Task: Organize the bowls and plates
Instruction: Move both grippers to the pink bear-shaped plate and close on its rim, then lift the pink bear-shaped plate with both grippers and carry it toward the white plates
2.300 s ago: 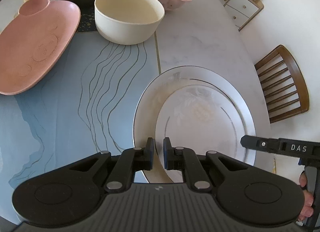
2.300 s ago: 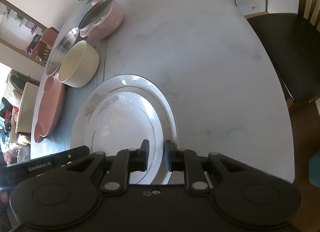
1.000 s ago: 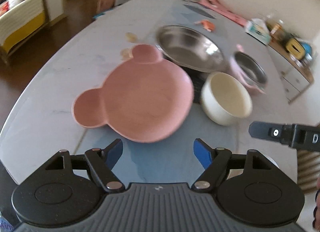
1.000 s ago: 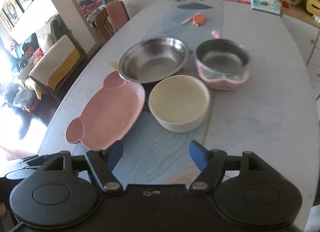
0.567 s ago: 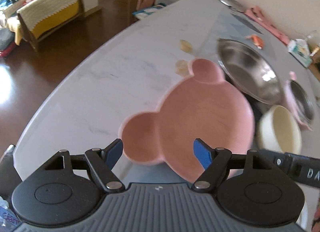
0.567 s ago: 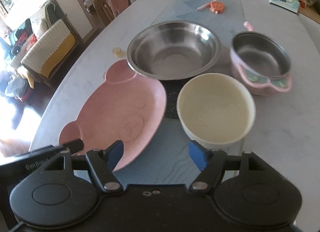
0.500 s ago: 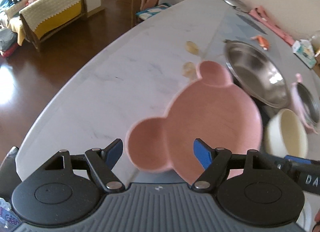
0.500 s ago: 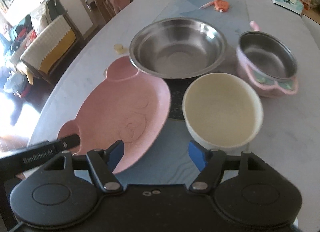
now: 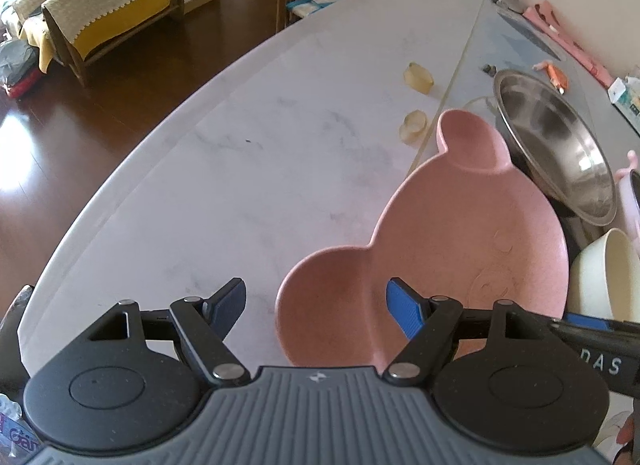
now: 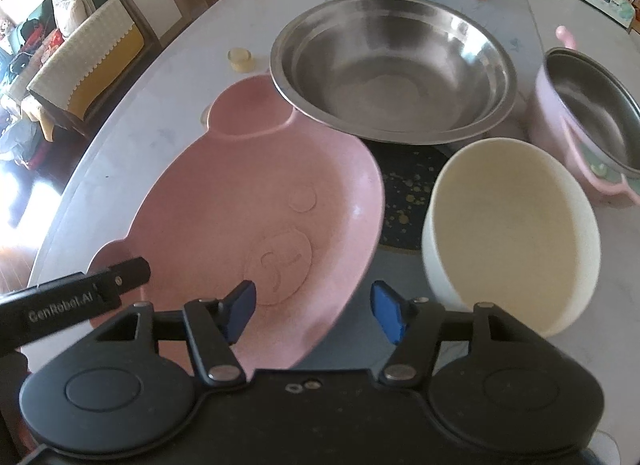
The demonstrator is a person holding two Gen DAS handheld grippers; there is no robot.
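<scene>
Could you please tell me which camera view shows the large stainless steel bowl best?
The right wrist view: the large stainless steel bowl appears whole, rim and inside unobstructed. The left wrist view shows it squeezed at the right edge, seen obliquely.

Left of the pink bear-shaped plate (image 9: 460, 249) the marble tabletop (image 9: 248, 185) lies bare, apart from two small yellowish cups (image 9: 414, 127) near the plate's far ear. To its right, the cream bowl (image 10: 508, 233), steel basin (image 10: 392, 65) and pink-walled pot (image 10: 588, 113) crowd close, leaving only narrow gaps.
</scene>
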